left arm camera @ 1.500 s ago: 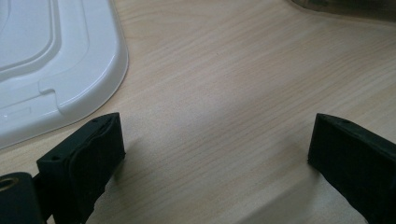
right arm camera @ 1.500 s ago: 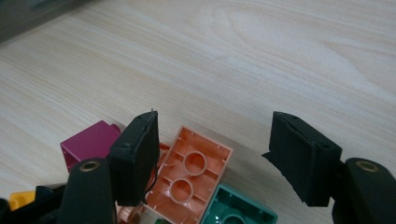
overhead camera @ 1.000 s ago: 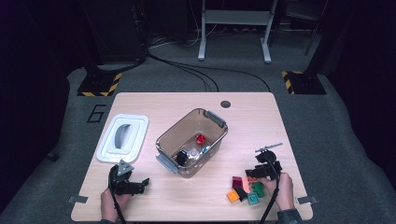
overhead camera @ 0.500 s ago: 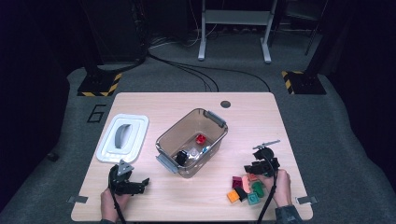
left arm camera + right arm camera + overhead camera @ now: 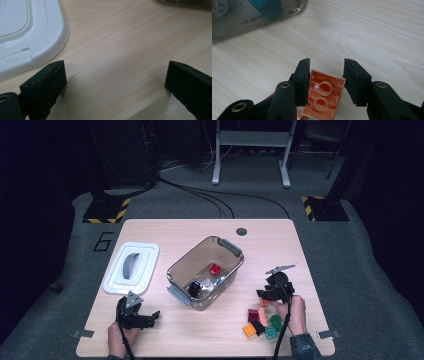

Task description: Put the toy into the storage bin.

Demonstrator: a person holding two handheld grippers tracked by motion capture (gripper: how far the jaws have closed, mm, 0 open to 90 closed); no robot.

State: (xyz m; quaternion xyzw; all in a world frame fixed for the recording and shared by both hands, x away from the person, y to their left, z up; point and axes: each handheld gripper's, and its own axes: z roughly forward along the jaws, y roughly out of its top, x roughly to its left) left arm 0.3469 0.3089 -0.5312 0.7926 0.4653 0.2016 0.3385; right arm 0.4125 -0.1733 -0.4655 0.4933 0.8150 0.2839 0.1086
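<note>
Bin (image 5: 227,251), open, mid-table: holds a red piece (image 5: 215,268), a black piece (image 5: 193,289) and a few others; white lid (image 5: 145,270) lies on the table to its left. Right gripper (image 5: 263,295): jaws just closed, now clamped on an orange brick (image 5: 325,96), hollow side showing, just above the table between the bin and the pile of bricks (image 5: 262,322), about five left to load. Left gripper (image 5: 115,82): jaws wide, empty, near the lid.

Glossy orange plastic brick (image 5: 325,96) (hollow underside up), matt pale wood-grain table (image 5: 367,37), smooth white plastic lid (image 5: 22,35).
</note>
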